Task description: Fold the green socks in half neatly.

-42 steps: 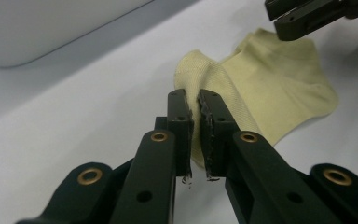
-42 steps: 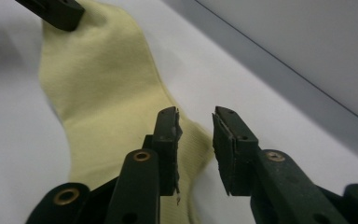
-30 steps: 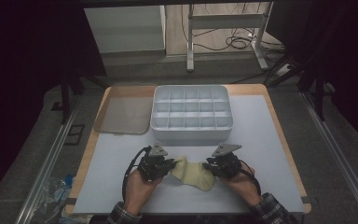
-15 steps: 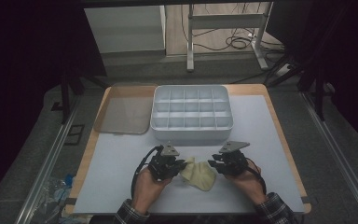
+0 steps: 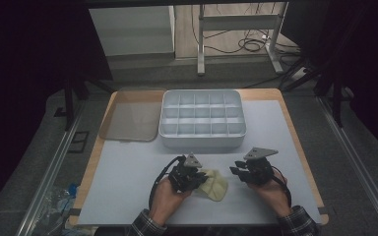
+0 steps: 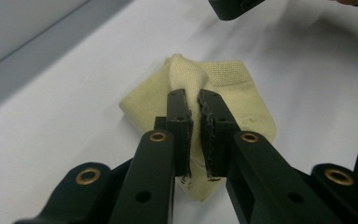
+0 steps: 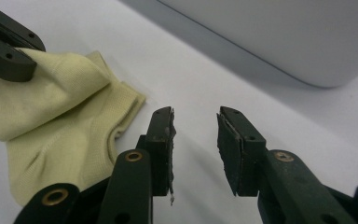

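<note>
My left gripper [image 6: 194, 122] has its jaws pinched tight on a raised fold of the pale yellow sock [image 6: 223, 93]; in the left gripper view the knit fabric bulges up between the two pads and the rest of the sock lies spread flat on the white mat [image 6: 51, 135] beyond them. My right gripper [image 7: 195, 140] stands with its jaws partly apart and nothing between them; they have just been opening, and in the right gripper view I see bare mat through the gap, with the sock's cuff edge lying just beside the nearer jaw, not touching it that I can tell.

From the high view, the left gripper [image 5: 189, 178] sits at the sock's [image 5: 215, 185] left end, and the right gripper [image 5: 241, 173] is just off its right end, both near the front edge of the mat [image 5: 128, 167]. Farther back, in the middle of the table, stands a white compartment box [image 5: 203, 119] with a grid of cells. To its left a translucent lid [image 5: 130, 121] lies flat, touching or nearly touching the box's side. The wooden table edge [image 5: 295, 132] frames the mat.
</note>
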`<move>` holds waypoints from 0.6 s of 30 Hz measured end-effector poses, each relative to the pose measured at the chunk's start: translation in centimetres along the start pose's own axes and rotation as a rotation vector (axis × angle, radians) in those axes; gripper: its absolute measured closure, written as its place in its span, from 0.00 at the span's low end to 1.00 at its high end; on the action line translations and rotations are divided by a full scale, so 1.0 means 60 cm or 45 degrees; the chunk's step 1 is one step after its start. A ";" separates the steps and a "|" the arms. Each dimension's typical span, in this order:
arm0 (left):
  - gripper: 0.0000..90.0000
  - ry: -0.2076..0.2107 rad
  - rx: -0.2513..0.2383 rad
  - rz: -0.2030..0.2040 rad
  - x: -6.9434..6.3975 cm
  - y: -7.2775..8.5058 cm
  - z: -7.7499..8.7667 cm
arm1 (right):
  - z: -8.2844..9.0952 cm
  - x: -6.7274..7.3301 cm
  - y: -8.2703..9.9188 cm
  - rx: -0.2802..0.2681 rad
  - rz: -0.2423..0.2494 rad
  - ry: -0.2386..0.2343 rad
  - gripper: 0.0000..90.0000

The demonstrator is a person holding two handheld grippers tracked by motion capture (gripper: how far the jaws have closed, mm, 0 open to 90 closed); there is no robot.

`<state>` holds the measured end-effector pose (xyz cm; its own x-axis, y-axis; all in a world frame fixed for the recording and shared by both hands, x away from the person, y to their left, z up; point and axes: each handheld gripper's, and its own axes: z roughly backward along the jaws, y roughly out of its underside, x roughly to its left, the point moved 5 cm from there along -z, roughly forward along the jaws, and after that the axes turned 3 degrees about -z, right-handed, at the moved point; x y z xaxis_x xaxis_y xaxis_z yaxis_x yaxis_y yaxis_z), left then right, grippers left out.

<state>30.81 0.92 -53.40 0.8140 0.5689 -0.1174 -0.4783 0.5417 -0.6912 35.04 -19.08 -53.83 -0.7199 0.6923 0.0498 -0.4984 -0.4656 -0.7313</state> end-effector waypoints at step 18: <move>0.85 0.107 -0.037 0.005 -0.021 -0.020 -0.018 | -0.001 -0.003 0.006 0.006 -0.002 0.003 0.71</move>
<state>30.71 -1.11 -53.16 0.8373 0.5167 -0.1788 -0.4731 0.5208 -0.7106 35.04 -19.36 -54.12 -0.7180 0.6943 0.0492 -0.5017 -0.4674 -0.7279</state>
